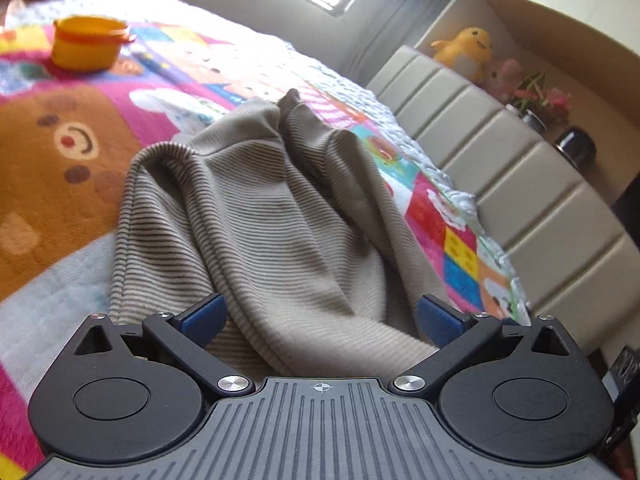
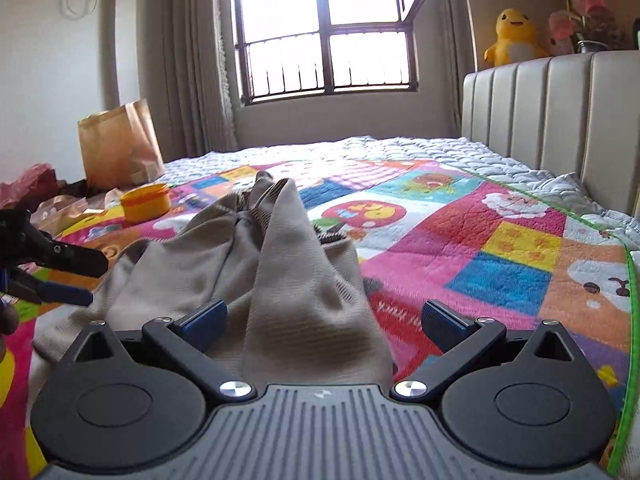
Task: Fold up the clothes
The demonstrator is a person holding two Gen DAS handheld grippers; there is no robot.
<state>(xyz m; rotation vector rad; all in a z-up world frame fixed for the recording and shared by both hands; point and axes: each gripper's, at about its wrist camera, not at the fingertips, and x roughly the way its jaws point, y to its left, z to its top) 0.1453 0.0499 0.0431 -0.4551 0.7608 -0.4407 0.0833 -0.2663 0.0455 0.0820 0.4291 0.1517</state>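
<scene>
While both sets of jaws stand spread wide, these lines tell what shows:

Garment: a beige, finely striped garment (image 1: pixel 256 216) lies bunched in loose folds on the bed's colourful cartoon blanket (image 1: pixel 64 148), rising to a peak in the middle.
Left gripper: the left gripper (image 1: pixel 320 316) has its jaws released; the cloth runs up between the blue pads (image 1: pixel 202 314), brushing the left one, but it is not pinched.
Right gripper: the right gripper (image 2: pixel 323 318) is likewise spread; a ridge of the garment (image 2: pixel 280 264) fills the gap between the pads, none of it clamped.
Side view of left gripper: from the right wrist camera it shows at the left edge, jaws parted, just beside the cloth's edge.
Nearby: an orange tub (image 1: pixel 90 42) sits on the blanket, well apart from the garment.
Headboard: a padded headboard (image 2: pixel 560 112) stands along the right.
</scene>
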